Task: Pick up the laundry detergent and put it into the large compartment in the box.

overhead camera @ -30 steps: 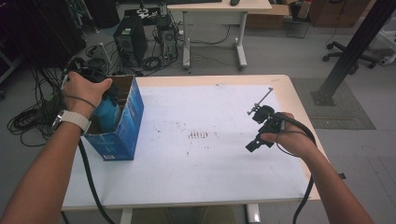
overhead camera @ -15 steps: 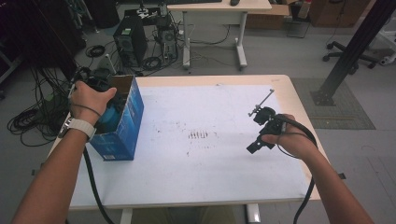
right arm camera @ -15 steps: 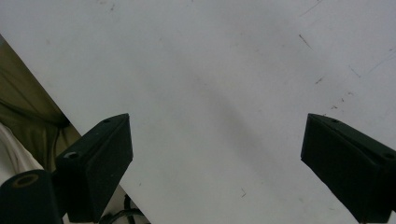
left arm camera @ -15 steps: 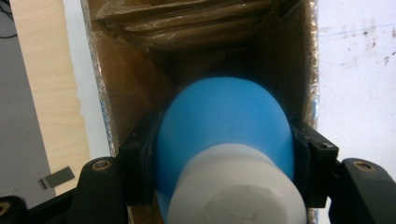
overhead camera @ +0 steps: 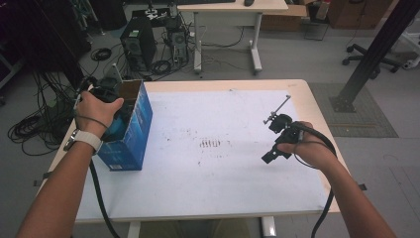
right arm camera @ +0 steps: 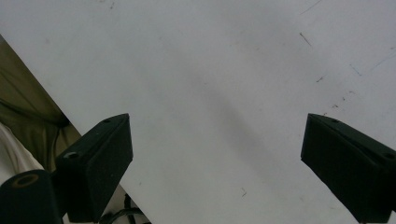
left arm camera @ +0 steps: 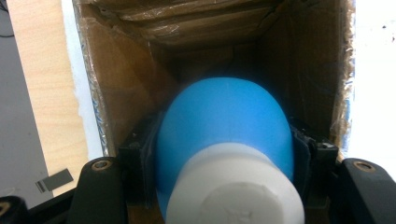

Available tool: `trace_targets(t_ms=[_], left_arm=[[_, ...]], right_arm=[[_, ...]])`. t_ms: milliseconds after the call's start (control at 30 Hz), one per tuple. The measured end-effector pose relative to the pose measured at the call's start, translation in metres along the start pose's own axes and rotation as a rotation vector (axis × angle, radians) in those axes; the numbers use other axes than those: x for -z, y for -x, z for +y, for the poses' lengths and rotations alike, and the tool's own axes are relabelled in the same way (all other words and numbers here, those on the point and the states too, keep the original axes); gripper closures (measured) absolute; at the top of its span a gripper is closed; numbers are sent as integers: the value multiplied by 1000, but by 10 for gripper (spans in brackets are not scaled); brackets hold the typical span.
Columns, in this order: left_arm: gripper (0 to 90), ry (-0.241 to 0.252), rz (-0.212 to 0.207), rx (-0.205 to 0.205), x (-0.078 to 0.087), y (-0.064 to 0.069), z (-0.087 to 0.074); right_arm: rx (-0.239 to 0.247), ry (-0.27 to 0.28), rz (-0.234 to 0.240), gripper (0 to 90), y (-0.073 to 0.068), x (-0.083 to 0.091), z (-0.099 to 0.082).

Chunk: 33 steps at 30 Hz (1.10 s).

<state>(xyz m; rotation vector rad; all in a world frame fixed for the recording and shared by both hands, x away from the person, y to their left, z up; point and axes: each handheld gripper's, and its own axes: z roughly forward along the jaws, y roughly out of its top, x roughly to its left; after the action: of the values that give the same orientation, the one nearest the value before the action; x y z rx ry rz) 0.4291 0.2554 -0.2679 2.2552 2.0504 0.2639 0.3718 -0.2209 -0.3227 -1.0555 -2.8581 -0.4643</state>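
High view: your left gripper (overhead camera: 110, 94) sits over the open top of the blue box (overhead camera: 130, 134) at the table's (overhead camera: 228, 198) left edge, near the far-left corner. A blue bottle (overhead camera: 117, 128) shows just under your left hand (overhead camera: 96, 110), partly inside the box. Your right gripper (overhead camera: 277, 139) is near the right edge, low over the bare white top and well apart from the box.

Left gripper view: jaws are clamped on the blue bottle (left arm camera: 224, 126), one pad on each side of its body, white cap (left arm camera: 233, 191) toward the camera. The bottle's rounded base points down into the brown cardboard interior of the box (left arm camera: 121, 93). Can't tell whether the base touches the bottom yet.

Right gripper view: jaws stand wide open with nothing between them, just the white table (right arm camera: 210, 70) surface below.

Risks, as a judgement: the box looks narrow for bottle plus jaws, so if you go down off-centre a jaw or the bottle can catch the torn cardboard rim and tip or drag the box toward the left edge. Nothing braces the box, since your right gripper is far away. Release too high and the bottle drops and may knock the box over; the grip is on a smooth round body, so a bump on the wall could also twist it in the pads. When opening, the jaws may push on the side walls.
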Motion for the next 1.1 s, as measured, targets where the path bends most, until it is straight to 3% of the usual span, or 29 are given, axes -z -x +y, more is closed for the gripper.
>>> trace_targets(t_ms=[1100], left_arm=[[367, 24, -9, -12, -10, -5, -1]], right_arm=[[2, -3, 4, 91, -1, -2, 0]])
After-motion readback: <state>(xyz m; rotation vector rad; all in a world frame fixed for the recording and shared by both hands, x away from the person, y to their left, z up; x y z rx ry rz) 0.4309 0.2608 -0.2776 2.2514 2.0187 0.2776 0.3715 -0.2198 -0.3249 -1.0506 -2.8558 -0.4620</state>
